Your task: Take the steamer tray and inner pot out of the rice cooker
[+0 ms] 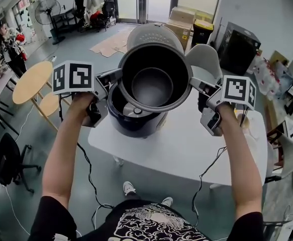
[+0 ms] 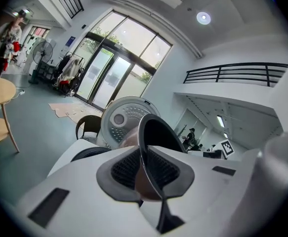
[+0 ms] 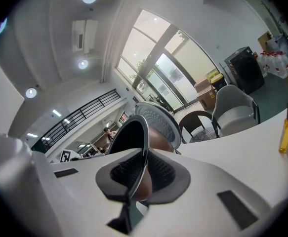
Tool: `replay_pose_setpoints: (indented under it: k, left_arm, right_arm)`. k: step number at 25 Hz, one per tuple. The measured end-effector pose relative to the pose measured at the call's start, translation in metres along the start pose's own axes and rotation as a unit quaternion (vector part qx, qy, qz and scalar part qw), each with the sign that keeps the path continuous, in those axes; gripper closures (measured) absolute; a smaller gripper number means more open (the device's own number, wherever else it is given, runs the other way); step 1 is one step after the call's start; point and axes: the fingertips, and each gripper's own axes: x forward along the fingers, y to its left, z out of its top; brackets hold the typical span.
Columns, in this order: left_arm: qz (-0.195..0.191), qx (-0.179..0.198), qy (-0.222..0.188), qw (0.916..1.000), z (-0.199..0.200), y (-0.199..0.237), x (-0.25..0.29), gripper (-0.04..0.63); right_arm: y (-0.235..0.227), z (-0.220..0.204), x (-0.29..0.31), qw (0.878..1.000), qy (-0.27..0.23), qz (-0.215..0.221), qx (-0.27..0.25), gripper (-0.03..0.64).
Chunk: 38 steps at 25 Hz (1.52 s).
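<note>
The inner pot [image 1: 152, 87] hangs in the air directly above the rice cooker [image 1: 136, 123], out of the cooker's cavity, whose dark well and round plate at the bottom show just below the pot's lower edge in the head view. The left claw [image 1: 117, 76] is clamped on the pot's rim on the side to the left of the rice cooker. The left gripper view shows the thin metal rim running edge-on between the two ribbed dark pads [image 2: 126, 169], which press on it from either side. The right claw [image 1: 194, 83] is clamped on the opposite rim, to the right of the rice cooker, and the right gripper view shows the same hold, with the rim pinched between its pads [image 3: 161, 172]. The pot's mouth faces up toward the head camera, and its dark inside is bare. Behind the rice cooker its grey lid [image 1: 154, 35] stands swung open, its perforated inner face turned toward both gripper views. The rice cooker sits on a white surface [image 1: 186, 144], toward that surface's far left part. A white chair [image 1: 205, 59] stands behind and to the right of the rice cooker. A slim yellow item [image 3: 286, 135] stands upright on the surface well to the right of the rice cooker. A round wooden table [image 1: 31, 82] stands on the floor, well to the left of the rice cooker.
</note>
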Motion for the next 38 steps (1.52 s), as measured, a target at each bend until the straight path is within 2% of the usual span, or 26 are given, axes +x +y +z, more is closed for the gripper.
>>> replay_pose_setpoints:
  k: [3,7,11,18,23,27,31,38]
  left_arm:
    - [-0.013,0.004,0.003,0.9999,-0.017,-0.042,0.026,0.541]
    - [-0.033,0.013,0.017,0.9992,-0.063,-0.124,0.088,0.540]
    - [-0.049,0.019,0.039,0.9979,-0.084,-0.163,0.132,0.539]
    - [-0.070,0.011,0.094,0.9931,-0.097,-0.168,0.164,0.538]
    - [-0.068,-0.002,0.135,0.9885,-0.191,-0.198,0.222,0.537]
    - [-0.056,-0.023,0.168,0.9839,-0.250,-0.194,0.249,0.537]
    - [-0.042,-0.037,0.193,0.9797,-0.289,-0.188,0.275,0.537]
    - [-0.011,-0.062,0.221,0.9732,-0.338,-0.175,0.298,0.537]
  right_arm:
    - [-0.027,0.009,-0.049,1.000,-0.012,-0.022,-0.015,0.568]
    - [-0.094,0.021,-0.140,0.999,-0.029,-0.035,-0.009,0.569]
    - [-0.135,0.028,-0.185,0.998,-0.040,-0.051,0.015,0.569]
    - [-0.160,0.022,-0.201,0.992,-0.043,-0.104,0.053,0.571]
    - [-0.245,-0.024,-0.255,0.986,-0.036,-0.124,0.102,0.571]
    - [-0.292,-0.059,-0.269,0.981,-0.020,-0.144,0.126,0.572]
    - [-0.332,-0.078,-0.274,0.977,-0.001,-0.161,0.140,0.572]
    - [-0.374,-0.109,-0.275,0.971,0.034,-0.174,0.159,0.572]
